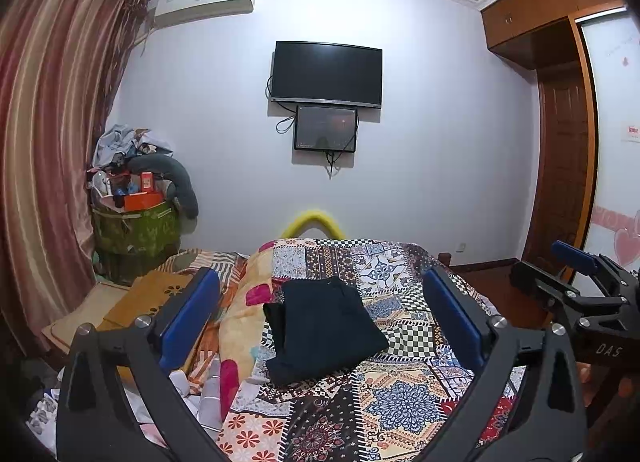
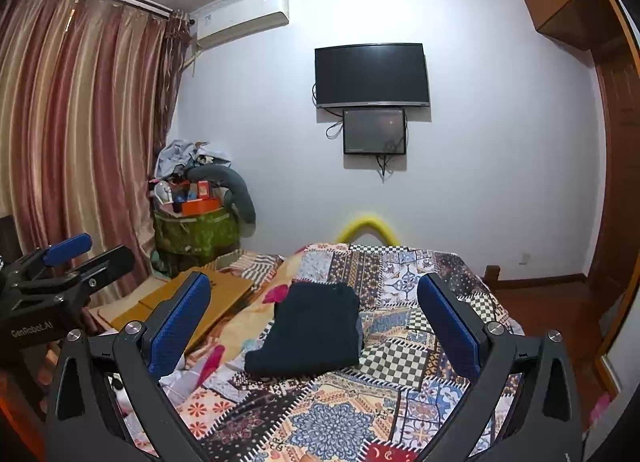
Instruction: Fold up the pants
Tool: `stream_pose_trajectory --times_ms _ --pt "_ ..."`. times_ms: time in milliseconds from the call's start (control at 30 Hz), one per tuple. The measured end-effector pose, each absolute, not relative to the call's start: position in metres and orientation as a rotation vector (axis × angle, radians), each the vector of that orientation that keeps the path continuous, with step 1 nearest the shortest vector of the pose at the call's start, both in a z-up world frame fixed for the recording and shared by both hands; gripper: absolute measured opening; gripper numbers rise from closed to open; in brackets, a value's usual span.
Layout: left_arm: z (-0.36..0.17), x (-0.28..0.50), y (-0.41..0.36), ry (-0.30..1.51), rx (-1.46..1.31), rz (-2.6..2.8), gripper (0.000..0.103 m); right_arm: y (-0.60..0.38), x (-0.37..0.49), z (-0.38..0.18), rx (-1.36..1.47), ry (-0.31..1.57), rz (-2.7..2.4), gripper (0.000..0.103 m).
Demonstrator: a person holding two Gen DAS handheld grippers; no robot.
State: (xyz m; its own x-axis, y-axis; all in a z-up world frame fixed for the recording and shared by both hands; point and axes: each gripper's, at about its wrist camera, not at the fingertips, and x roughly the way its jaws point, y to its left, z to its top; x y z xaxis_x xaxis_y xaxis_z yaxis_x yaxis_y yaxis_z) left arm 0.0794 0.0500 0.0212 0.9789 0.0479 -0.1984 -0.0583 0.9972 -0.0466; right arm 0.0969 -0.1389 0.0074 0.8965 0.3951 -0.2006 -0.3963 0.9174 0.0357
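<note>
The dark pants [image 1: 324,330] lie folded into a compact bundle on the patchwork bedspread [image 1: 404,402]. In the right wrist view the same pants [image 2: 312,330] rest mid-bed on the bedspread [image 2: 340,422]. My left gripper [image 1: 320,282] is open, its blue pads wide apart and back from the bundle, with nothing between them. My right gripper [image 2: 314,280] is likewise open and empty, short of the pants. Each gripper shows at the edge of the other's view: the right gripper [image 1: 580,262] beside the left, the left gripper [image 2: 72,250] beside the right.
A floral quilt roll [image 1: 240,322] lies left of the pants. Wooden boards [image 1: 152,298] and a green bag [image 1: 136,229] piled with clutter stand by the curtain [image 1: 52,121]. A TV [image 1: 326,73] hangs on the far wall; a wardrobe [image 1: 560,141] is on the right.
</note>
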Motion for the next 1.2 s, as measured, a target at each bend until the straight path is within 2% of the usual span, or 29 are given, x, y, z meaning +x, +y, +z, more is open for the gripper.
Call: stream_pose_trajectory --times_ms 1200 --pt "0.011 0.09 0.044 0.225 -0.055 0.044 0.103 -0.153 0.091 0.01 0.039 0.206 0.411 0.103"
